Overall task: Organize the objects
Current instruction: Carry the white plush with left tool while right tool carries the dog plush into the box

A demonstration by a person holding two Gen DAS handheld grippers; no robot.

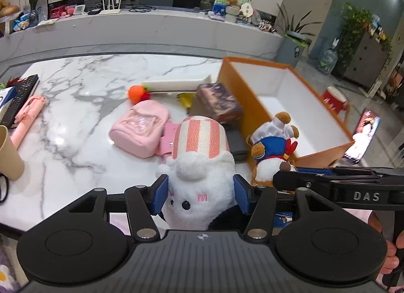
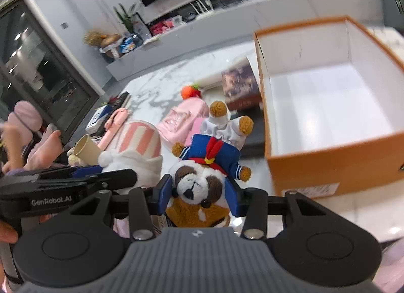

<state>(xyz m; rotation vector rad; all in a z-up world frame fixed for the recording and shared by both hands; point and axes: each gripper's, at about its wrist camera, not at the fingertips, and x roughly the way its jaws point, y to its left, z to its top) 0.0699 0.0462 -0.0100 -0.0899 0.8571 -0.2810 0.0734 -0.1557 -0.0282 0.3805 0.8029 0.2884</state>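
My left gripper (image 1: 200, 195) is shut on a white plush with a pink-striped body (image 1: 199, 166), held upside down above the marble table (image 1: 75, 90). My right gripper (image 2: 200, 193) is shut on a brown-and-white plush dog in a blue sailor suit (image 2: 202, 184), also upside down. The dog also shows in the left wrist view (image 1: 271, 146), and the striped plush shows in the right wrist view (image 2: 137, 146). An open orange box with a white inside (image 1: 298, 106) stands to the right, and it shows in the right wrist view (image 2: 328, 106) just ahead of the dog.
On the table lie a pink mini backpack (image 1: 140, 127), an orange plush fruit (image 1: 137, 93), a dark printed box (image 1: 218, 102), a white long box (image 1: 176, 82), a pink roll (image 1: 27, 116), a keyboard (image 1: 20, 98) and a paper cup (image 1: 8, 156).
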